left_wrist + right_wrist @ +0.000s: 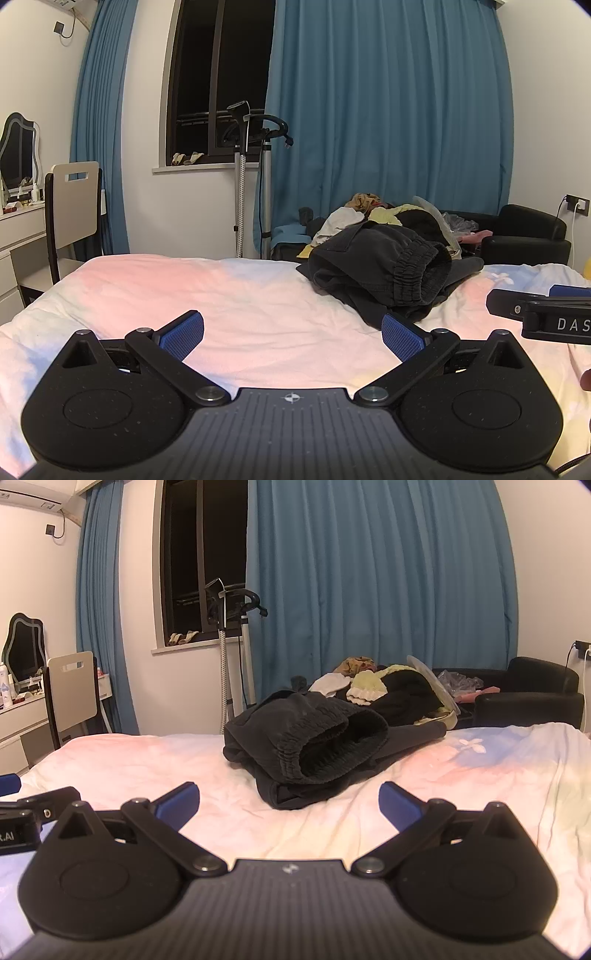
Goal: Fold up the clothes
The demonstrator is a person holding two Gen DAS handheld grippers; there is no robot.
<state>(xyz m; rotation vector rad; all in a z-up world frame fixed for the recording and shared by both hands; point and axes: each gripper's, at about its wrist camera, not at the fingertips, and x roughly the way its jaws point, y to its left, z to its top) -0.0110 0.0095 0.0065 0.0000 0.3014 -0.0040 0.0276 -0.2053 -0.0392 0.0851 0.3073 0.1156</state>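
Black pants (306,738) lie crumpled on the bed (480,775), at twelve o'clock from the right gripper (289,805), two o'clock from the left gripper (291,334); both spread, empty.

Blue curtains (388,110) flank a dark window (218,81) — white walls, black armchair (528,690).

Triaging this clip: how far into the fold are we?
Done: nothing visible; the dark pants lie bunched on the bedspread, elastic waistband gaping, unfolded. In hand: nothing; the left gripper and right gripper are both open and empty, short of the garment. Left: grasp, spread and fold the pants, and then possibly the mixed clothes pile behind them.
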